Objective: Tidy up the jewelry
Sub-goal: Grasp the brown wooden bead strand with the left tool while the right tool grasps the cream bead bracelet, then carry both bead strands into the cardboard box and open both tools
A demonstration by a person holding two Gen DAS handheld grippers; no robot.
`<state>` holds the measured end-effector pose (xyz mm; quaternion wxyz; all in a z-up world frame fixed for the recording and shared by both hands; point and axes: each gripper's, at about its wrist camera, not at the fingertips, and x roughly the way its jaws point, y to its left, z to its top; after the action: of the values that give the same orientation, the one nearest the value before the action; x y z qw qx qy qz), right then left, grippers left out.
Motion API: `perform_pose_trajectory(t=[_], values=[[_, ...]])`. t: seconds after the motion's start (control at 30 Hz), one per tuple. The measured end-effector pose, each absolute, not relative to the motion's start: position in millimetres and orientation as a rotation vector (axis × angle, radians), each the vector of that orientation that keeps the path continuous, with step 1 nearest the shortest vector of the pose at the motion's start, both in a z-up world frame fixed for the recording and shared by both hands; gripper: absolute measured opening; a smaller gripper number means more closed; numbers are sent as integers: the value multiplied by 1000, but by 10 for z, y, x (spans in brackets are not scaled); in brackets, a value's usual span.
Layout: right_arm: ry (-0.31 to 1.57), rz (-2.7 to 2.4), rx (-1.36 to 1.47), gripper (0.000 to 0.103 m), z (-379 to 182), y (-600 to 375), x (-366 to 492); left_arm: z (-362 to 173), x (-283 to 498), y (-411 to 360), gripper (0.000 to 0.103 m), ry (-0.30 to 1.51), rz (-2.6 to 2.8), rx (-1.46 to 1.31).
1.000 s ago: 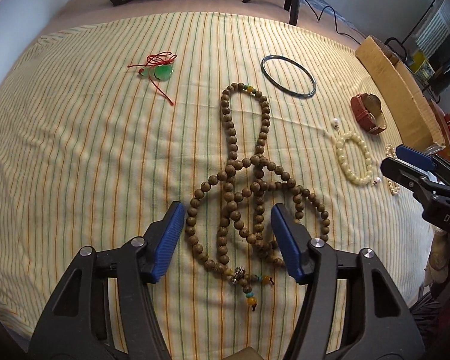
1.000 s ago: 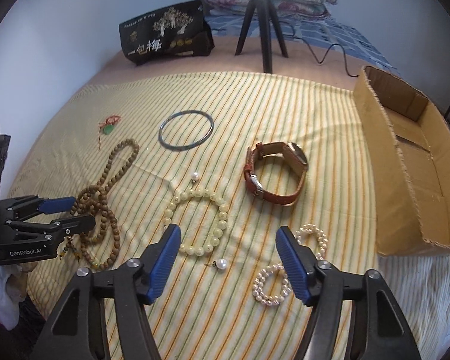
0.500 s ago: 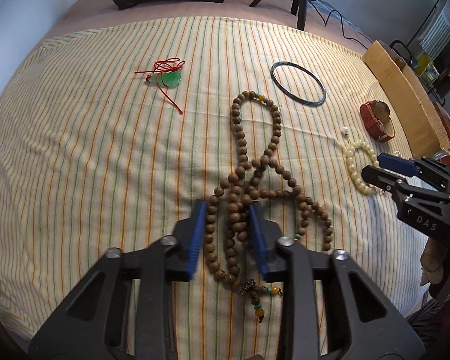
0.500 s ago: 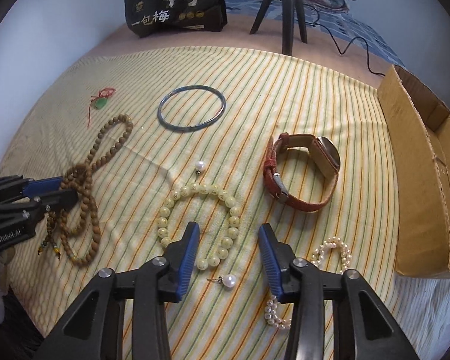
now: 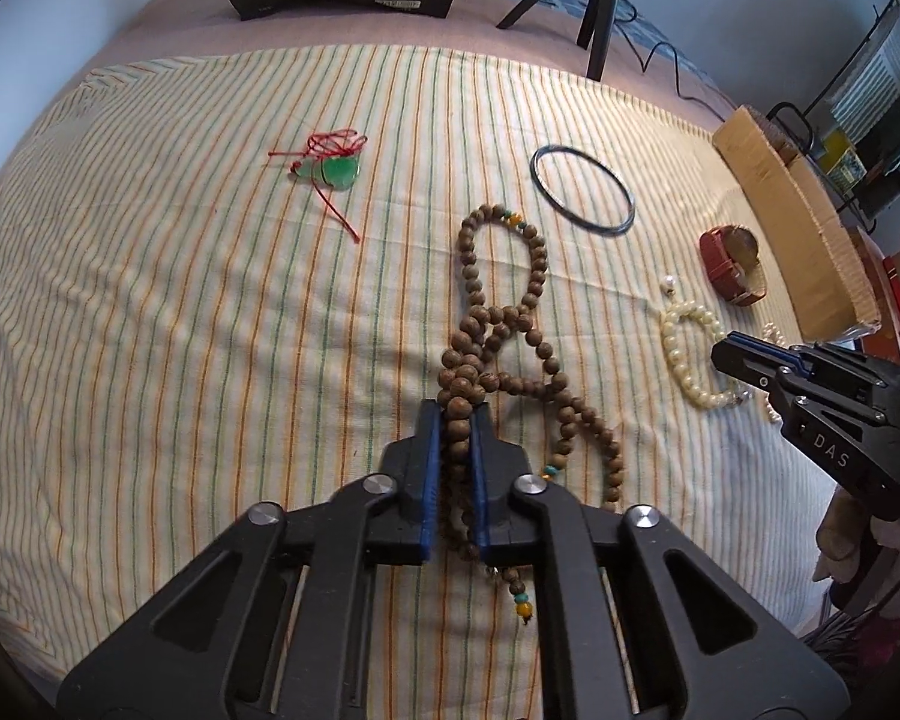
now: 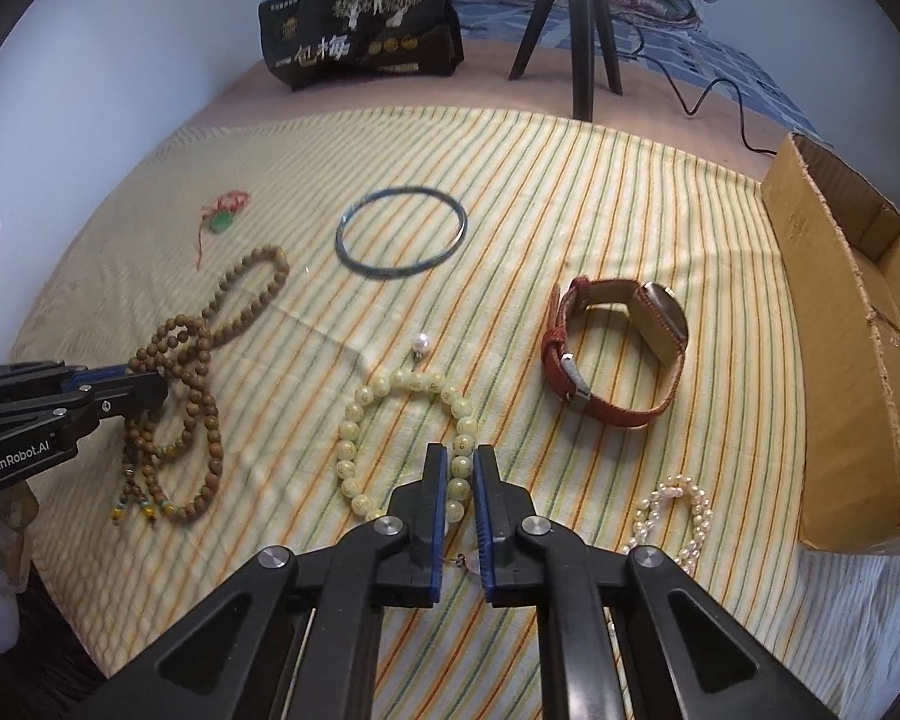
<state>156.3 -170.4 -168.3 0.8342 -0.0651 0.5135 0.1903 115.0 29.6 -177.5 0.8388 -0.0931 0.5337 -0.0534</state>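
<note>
My left gripper [image 5: 455, 420] is shut on the bunched strands of the long brown wooden bead necklace [image 5: 480, 324], which lies on the striped cloth [image 5: 150, 312]; it also shows in the right wrist view [image 6: 204, 360]. My right gripper [image 6: 461, 462] is shut on the near side of the cream bead bracelet [image 6: 354, 420], which also shows in the left wrist view [image 5: 678, 354]. A red-strap watch [image 6: 618, 348], a dark bangle [image 6: 402, 234], a white pearl bracelet [image 6: 678, 510] and a green pendant on red cord [image 5: 330, 171] lie on the cloth.
An open cardboard box [image 6: 858, 360] stands at the cloth's right edge. A black printed bag [image 6: 360, 30] and a tripod [image 6: 576, 18] stand at the back. A loose pearl earring [image 6: 420, 343] lies above the cream bracelet.
Both grippers moved forward and down and closed: the left onto the brown bead necklace, the right onto the cream bead bracelet. The necklace strands are bunched together between the left fingers.
</note>
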Motion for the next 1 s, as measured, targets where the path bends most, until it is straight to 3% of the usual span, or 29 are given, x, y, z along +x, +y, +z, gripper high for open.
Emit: perform_pose_trajectory(t=[0.5,1.0], values=[[924,388,-88,5,-1158,-1797,1442,-1260,965,428,4,986,-135,-249],[749,288,16,5,-581,-2359,1358,-395,935,260,4,788,-220,-225]])
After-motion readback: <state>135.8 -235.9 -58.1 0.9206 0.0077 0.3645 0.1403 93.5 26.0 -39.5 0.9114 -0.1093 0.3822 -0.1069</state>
